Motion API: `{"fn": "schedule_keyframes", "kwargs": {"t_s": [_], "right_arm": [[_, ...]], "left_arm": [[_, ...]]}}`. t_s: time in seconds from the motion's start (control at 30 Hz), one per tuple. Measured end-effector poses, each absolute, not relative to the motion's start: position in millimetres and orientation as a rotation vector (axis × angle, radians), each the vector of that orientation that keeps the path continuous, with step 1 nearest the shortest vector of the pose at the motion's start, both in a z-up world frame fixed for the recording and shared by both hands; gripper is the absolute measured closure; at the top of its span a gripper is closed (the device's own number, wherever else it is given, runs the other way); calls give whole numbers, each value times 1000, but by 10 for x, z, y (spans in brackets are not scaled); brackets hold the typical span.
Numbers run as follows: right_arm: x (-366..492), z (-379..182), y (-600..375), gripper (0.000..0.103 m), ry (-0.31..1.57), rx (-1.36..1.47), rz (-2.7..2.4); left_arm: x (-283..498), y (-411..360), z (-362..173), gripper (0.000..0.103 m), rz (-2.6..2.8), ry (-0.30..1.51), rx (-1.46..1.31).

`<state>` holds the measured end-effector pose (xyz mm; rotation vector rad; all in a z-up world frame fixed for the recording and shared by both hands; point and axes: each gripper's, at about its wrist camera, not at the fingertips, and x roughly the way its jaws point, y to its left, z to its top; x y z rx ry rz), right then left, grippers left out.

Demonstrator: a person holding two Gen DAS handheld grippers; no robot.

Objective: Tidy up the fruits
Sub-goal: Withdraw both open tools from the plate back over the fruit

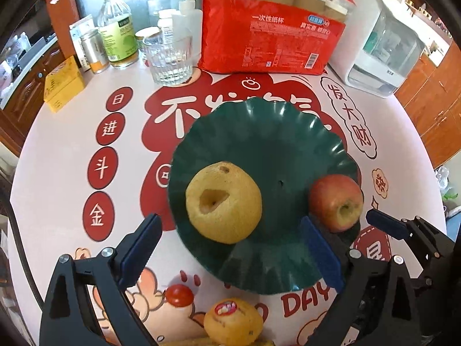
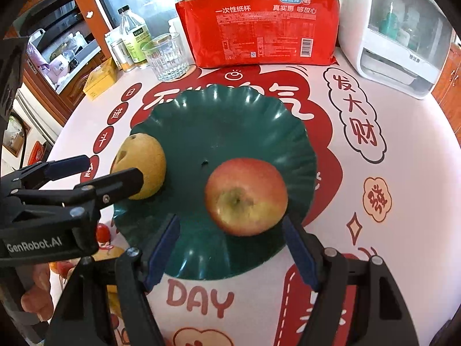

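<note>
A dark green scalloped plate (image 1: 276,144) (image 2: 230,127) sits on the printed table. A yellow pear (image 1: 223,201) (image 2: 144,164) lies on its left side, a red apple (image 1: 335,201) (image 2: 246,196) on its right. My left gripper (image 1: 230,245) is open, its jaws wide on either side of the pear's near side, not touching it; it also shows in the right wrist view (image 2: 106,170). My right gripper (image 2: 230,248) is open just short of the apple, and shows in the left wrist view (image 1: 345,222). A cherry tomato (image 1: 179,295) and a stickered yellow fruit (image 1: 233,323) lie near the front edge.
At the back stand a red pack of paper cups (image 1: 268,43), a drinking glass (image 1: 170,60), bottles and jars (image 1: 118,37), a yellow box (image 1: 63,86) and a white appliance (image 1: 380,37). Wooden cabinets surround the round table.
</note>
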<state>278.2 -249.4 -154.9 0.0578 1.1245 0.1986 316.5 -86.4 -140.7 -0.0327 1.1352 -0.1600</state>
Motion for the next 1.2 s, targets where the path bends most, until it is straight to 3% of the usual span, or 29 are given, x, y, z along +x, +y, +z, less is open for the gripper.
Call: {"fn": "schedule_keyframes", "kwargs": {"t_s": [1.2], "right_arm": [[1159, -436, -2185, 29, 1002, 96, 155]], "left_arm": [[1378, -239, -271, 7, -159, 983, -101]]}}
